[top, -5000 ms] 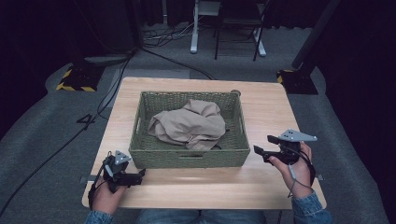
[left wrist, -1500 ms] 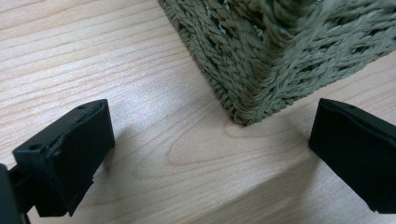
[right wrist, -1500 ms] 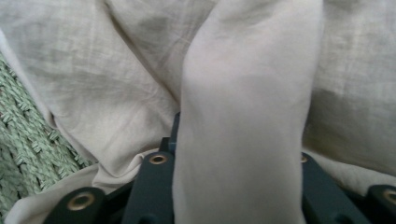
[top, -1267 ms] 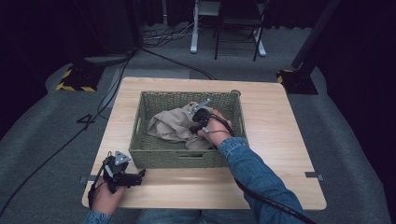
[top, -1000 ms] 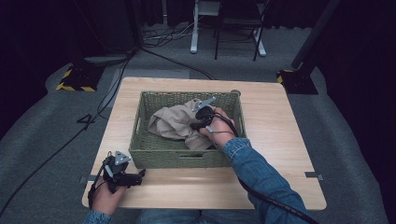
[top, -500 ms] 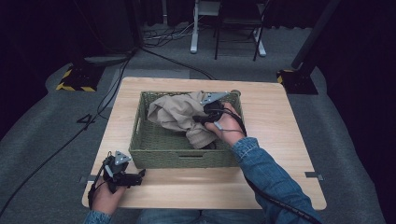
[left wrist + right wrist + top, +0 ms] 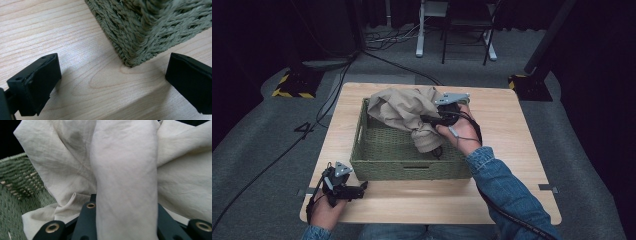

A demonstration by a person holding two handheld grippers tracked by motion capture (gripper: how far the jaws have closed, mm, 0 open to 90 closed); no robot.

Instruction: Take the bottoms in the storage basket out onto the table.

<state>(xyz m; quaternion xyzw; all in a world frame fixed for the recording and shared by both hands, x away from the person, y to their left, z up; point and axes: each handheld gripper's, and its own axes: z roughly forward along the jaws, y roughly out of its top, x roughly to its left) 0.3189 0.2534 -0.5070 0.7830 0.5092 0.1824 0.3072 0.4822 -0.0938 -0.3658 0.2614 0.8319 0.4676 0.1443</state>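
A crumpled beige cloth (image 7: 404, 111) hangs lifted above the green woven basket (image 7: 387, 150), one fold drooping into it. My right gripper (image 7: 428, 120) is shut on the cloth over the basket's right half. In the right gripper view a thick fold of the cloth (image 7: 125, 182) runs up between the black jaws. My left gripper (image 7: 358, 189) rests on the wooden table (image 7: 512, 150) near the basket's front left corner, jaws wide open. In the left gripper view the basket (image 7: 150, 27) corner lies just beyond the open fingers (image 7: 37, 82).
The basket takes up the table's middle. Bare wood lies to its right and along the front edge. Cables (image 7: 337, 90) run over the grey floor behind, with a black and yellow floor block (image 7: 292, 85) and chair legs (image 7: 452, 40) farther back.
My right gripper has risen and shifted right and back, pulling the cloth up out of the basket. The left gripper has stayed put.
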